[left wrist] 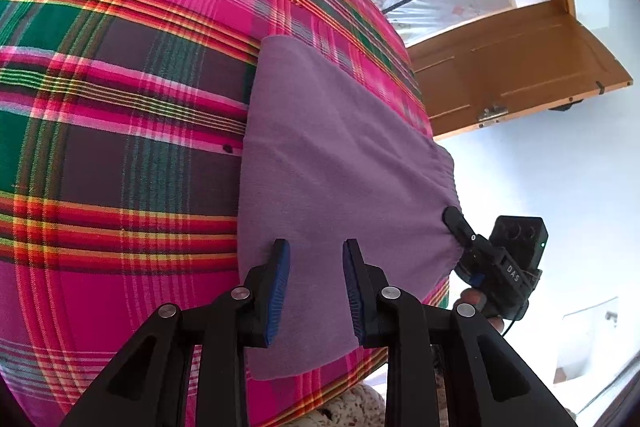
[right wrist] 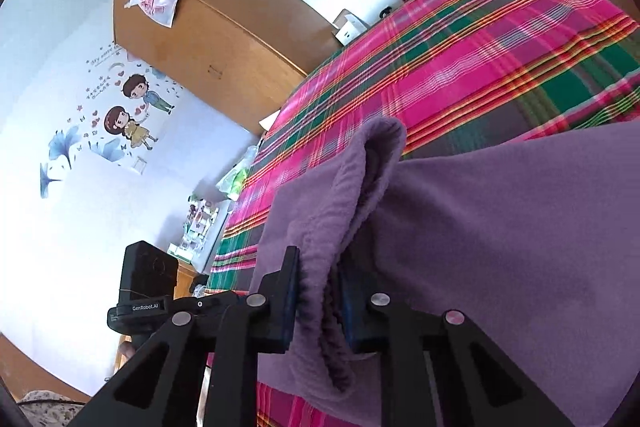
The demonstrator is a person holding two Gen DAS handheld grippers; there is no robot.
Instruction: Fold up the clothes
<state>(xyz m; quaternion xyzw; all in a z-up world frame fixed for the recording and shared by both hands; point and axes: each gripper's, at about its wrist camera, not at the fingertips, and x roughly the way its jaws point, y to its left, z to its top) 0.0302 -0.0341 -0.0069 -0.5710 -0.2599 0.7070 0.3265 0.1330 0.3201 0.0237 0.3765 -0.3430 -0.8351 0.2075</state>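
One garment [left wrist: 336, 163] only, purple, spread flat on plaid bed [left wrist: 120, 107]. Soft, light, fleecy — limp under any lift, no slip. Right gripper [right wrist: 318, 291] clamped on gathered elastic edge, at 4 o'clock in left view. Left gripper [left wrist: 316, 275] parted, hovering over near hem at 6 — best taken by hems and corners.

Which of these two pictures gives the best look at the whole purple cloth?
The left wrist view: the purple cloth lies spread on the plaid bedspread, most edges visible, with the right gripper pinching one side. The right wrist view shows only a close bunched fold clamped in that gripper.
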